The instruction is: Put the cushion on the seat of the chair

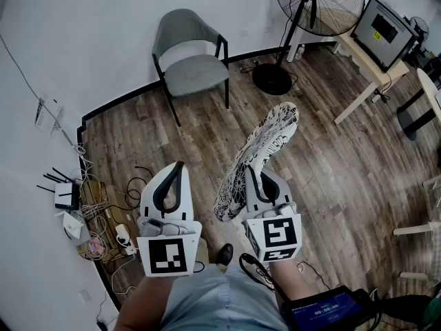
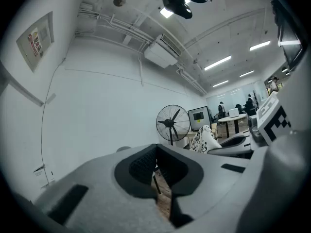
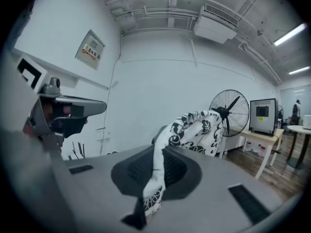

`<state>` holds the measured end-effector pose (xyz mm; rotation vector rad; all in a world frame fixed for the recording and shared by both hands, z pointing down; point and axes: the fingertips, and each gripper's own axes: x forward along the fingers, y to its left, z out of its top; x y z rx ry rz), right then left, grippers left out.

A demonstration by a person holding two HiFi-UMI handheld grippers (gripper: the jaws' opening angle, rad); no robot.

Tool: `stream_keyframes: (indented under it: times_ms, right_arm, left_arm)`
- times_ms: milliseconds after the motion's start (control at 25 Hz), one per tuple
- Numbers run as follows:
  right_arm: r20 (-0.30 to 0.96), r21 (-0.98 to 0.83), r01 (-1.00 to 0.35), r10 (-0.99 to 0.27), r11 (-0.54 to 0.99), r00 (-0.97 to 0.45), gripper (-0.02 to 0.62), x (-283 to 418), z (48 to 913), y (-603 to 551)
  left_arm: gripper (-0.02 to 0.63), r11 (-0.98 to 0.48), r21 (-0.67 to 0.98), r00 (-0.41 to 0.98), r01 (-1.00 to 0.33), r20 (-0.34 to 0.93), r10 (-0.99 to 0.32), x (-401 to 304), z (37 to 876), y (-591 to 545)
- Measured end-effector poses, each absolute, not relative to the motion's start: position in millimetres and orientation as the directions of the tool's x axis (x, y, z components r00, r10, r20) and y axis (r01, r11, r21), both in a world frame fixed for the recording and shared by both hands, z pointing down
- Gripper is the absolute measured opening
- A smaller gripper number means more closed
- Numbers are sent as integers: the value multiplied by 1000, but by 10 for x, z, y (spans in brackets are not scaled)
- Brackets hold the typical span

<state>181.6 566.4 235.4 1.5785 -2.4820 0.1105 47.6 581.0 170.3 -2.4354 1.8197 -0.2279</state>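
No print reads clearly: the wall notice [image 3: 92, 50] left of the fan [image 3: 232, 111] is too small (the tablet [image 1: 327, 312] digits are blurred too).

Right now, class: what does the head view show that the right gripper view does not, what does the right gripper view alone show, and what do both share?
Head view only: the chair seat, bare, and the person's shoe. Right gripper view only: the wall sign, the ceiling air conditioner, and the right gripper with its pads closed on the edge of the cushion. Both: the cushion, the fan and the monitor.
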Motion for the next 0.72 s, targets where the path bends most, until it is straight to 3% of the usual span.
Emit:
stream_keyframes:
  times_ms: [360,720]
  right_arm:
    - [187,32,-907,-894,421,-408,17,1920,2356,5701]
    - [256,41,-900,-875,433,-410,18,1750,2631,5309]
  left_arm:
    - [9,-276,-141,269,-951,66,-961,539,1766,5875]
    - [9,-250,-106,237,-962,124,-964,251,2040,5517]
